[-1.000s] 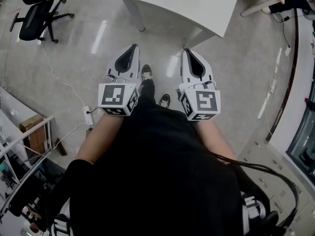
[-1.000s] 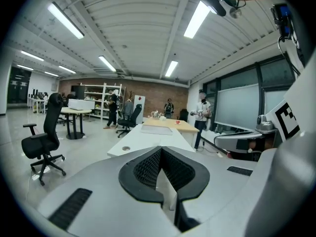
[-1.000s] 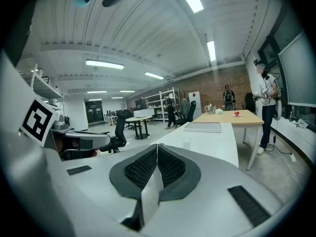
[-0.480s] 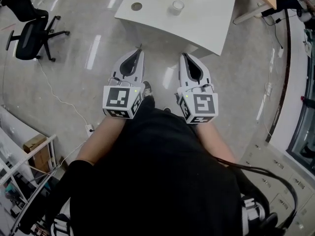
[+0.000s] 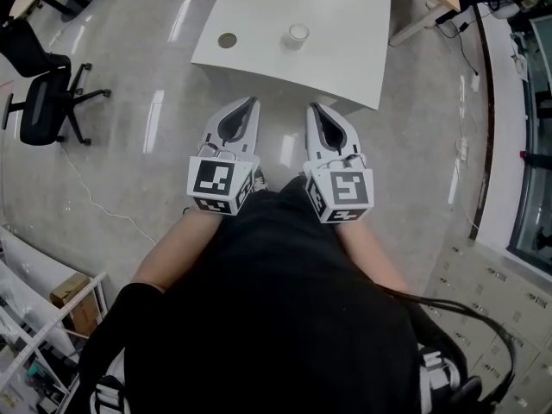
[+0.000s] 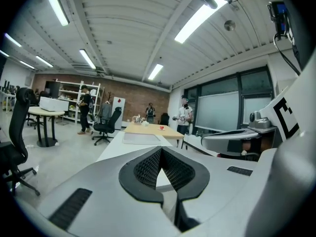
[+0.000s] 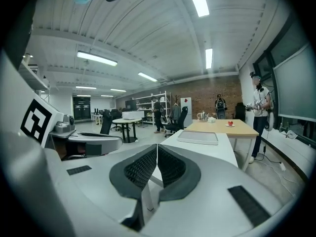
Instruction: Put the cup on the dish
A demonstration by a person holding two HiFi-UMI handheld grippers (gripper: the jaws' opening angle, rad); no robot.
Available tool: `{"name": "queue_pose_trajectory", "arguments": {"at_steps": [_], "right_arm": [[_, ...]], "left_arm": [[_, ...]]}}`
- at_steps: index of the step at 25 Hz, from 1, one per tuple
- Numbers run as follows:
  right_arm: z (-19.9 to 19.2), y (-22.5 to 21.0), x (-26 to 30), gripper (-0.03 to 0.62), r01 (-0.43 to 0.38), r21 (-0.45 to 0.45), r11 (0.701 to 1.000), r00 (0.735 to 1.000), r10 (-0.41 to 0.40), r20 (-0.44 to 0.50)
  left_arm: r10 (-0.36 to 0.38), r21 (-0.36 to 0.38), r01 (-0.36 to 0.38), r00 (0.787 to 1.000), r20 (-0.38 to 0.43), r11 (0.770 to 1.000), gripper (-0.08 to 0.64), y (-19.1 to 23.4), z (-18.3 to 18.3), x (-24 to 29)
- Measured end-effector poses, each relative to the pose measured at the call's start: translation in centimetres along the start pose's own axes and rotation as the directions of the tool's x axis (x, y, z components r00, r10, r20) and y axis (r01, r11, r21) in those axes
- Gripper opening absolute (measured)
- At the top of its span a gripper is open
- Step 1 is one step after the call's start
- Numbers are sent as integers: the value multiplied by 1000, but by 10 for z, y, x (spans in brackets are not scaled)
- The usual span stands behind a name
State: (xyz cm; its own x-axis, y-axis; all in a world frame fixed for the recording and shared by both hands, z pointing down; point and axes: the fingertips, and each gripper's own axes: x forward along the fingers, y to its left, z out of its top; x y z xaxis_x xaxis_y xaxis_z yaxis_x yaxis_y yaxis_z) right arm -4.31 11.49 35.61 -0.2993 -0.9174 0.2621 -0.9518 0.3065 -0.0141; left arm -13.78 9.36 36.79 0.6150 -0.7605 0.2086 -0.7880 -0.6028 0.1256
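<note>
White desk (image 5: 345, 59) carries one cup (image 5: 297, 34) and one dish (image 5: 227, 40). Both left claw (image 5: 252, 102) and right claw (image 5: 312, 108) sit closed, empty.

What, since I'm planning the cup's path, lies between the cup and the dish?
Nothing: in the head view, only bare white table separates the cup from the dish.

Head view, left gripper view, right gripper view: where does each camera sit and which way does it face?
Head view: on the head, looking steeply down at floor and white table; shows torso, forearms, left hand-held gripper, right hand-held gripper.
Left gripper view: on that gripper, facing along its shut jaws across the room.
Right gripper view: likewise.
Both gripper views share the wooden table.
</note>
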Motion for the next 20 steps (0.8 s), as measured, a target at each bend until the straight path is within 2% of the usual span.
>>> {"name": "queue_pose_trajectory", "arguments": {"at_steps": [9, 20], "right_arm": [[6, -14, 7, 14, 21, 1, 1000, 1000, -21, 4], [11, -36, 56, 14, -30, 1, 1000, 1000, 30, -9]], "left_arm": [[1, -14, -1, 1000, 1, 1000, 6, 8, 5, 16], [52, -5, -52, 999, -15, 999, 6, 31, 12, 52]]}}
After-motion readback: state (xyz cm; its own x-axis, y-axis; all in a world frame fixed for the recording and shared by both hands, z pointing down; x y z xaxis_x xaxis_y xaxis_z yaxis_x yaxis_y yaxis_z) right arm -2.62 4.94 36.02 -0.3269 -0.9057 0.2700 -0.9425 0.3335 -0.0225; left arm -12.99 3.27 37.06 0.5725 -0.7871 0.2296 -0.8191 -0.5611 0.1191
